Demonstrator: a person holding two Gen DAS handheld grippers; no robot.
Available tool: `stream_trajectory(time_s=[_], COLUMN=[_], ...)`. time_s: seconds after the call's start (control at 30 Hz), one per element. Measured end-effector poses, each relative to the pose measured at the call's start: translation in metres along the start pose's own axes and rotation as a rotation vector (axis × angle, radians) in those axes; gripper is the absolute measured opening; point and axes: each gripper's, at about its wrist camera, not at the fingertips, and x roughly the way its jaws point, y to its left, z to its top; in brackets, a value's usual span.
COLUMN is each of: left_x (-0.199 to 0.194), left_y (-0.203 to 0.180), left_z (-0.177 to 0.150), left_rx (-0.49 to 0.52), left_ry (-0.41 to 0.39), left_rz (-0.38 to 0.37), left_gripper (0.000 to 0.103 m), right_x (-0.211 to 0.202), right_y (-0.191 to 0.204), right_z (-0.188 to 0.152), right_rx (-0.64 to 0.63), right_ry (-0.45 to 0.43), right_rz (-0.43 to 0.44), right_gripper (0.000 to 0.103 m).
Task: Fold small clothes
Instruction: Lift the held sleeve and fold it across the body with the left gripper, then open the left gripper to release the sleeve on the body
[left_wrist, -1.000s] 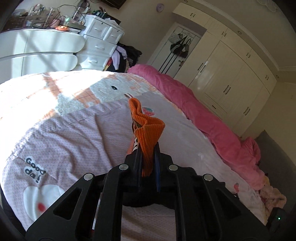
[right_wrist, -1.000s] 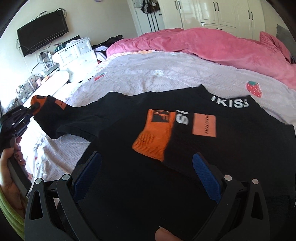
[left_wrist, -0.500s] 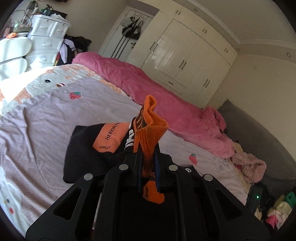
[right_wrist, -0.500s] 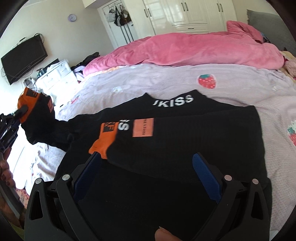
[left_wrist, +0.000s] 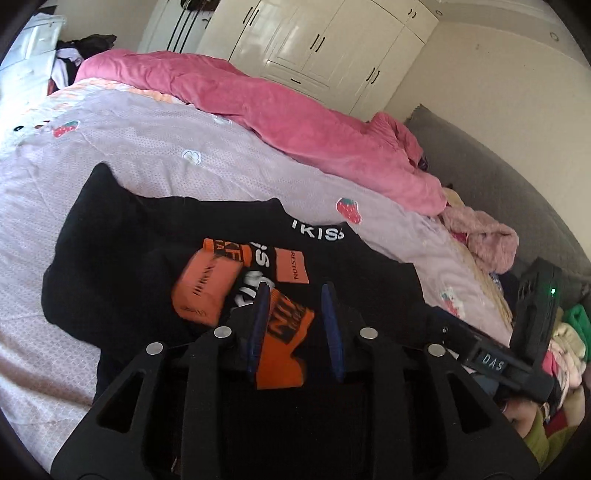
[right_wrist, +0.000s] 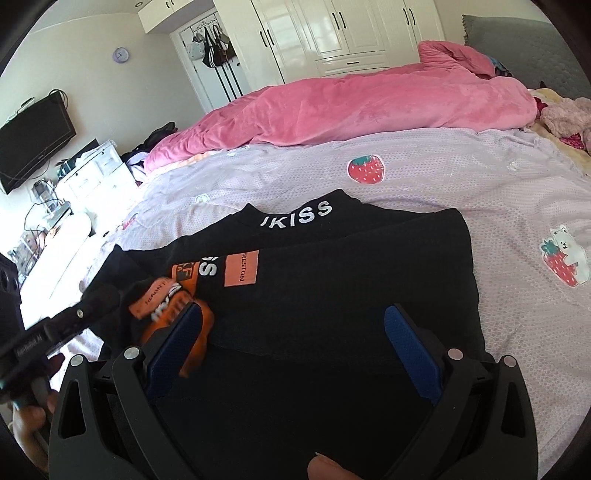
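A black top (left_wrist: 122, 236) with orange cuffs and white lettering lies on the lilac quilt (left_wrist: 155, 158); it also shows in the right wrist view (right_wrist: 351, 280). Its left sleeve is folded in over the body, with one orange cuff (left_wrist: 205, 291) on top. My left gripper (left_wrist: 293, 291) is open just above the garment, with another orange cuff (left_wrist: 286, 343) lying loose between its fingers. My right gripper (right_wrist: 295, 314) is wide open and empty over the black body. The left gripper (right_wrist: 99, 299) shows at the left of that view.
A pink duvet (left_wrist: 280, 107) lies along the bed's far side. A pile of soft clothes (left_wrist: 484, 236) sits at the right end by a grey sofa (left_wrist: 517, 177). White wardrobes (right_wrist: 343, 29) stand behind. A white dresser (right_wrist: 92, 173) and a wall television (right_wrist: 33, 140) are at the left.
My left gripper carried the orange-cuffed sleeve from the left over onto the black body, lowered it and opened. The right gripper stayed open over the garment.
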Motion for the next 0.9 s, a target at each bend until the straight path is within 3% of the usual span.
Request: stream_trajectory(time_s=[0.1, 0.23, 0.33, 0.4, 0.5, 0.67, 0.73, 0.77, 0.8, 0.87, 0.9], left_x=[-0.007, -0.016, -0.02, -0.023, -0.027, -0.038, -0.041, -0.043, -0.043, -0.044, -0.044], left_y=[0.003, 0.016, 0.021, 0.028, 0.035, 0.052, 0.056, 0.058, 0.059, 0.061, 0.061], left_z=[0.002, 0.003, 0.006, 0.005, 0.004, 0.005, 0.006, 0.006, 0.006, 0.006, 0.006], left_rx=[0.004, 0.009, 0.019, 0.032, 0.053, 0.024, 0.012, 0.006, 0.002, -0.002, -0.004], left_ry=[-0.008, -0.031, -0.038, -0.03, -0.026, -0.047, -0.056, -0.059, -0.057, -0.052, -0.052], left_rz=[0.016, 0.123, 0.198, 0.251, 0.323, 0.345, 0.345, 0.346, 0.345, 0.34, 0.338], left_gripper=[0.033, 0.037, 0.043, 0.053, 0.056, 0.058, 0.066, 0.067, 0.067, 0.067, 0.067], right_x=[0.002, 0.009, 0.021, 0.029, 0.044, 0.072, 0.078, 0.082, 0.084, 0.089, 0.089], right_y=[0.005, 0.019, 0.039, 0.049, 0.067, 0.088, 0.093, 0.097, 0.099, 0.104, 0.107], right_z=[-0.001, -0.006, -0.008, -0.009, -0.01, -0.015, -0.017, -0.019, -0.02, -0.024, -0.025], right_rx=[-0.009, -0.034, -0.08, -0.105, -0.158, -0.221, -0.234, -0.247, -0.256, -0.265, -0.265], right_ry=[0.01, 0.041, 0.068, 0.082, 0.104, 0.157, 0.168, 0.176, 0.181, 0.204, 0.198], right_rz=[0.009, 0.042, 0.071, 0.082, 0.089, 0.098, 0.117, 0.129, 0.137, 0.16, 0.161], right_gripper=[0.098, 0.098, 0.098, 0.098, 0.098, 0.098, 0.098, 0.092, 0.074, 0.063, 0.051])
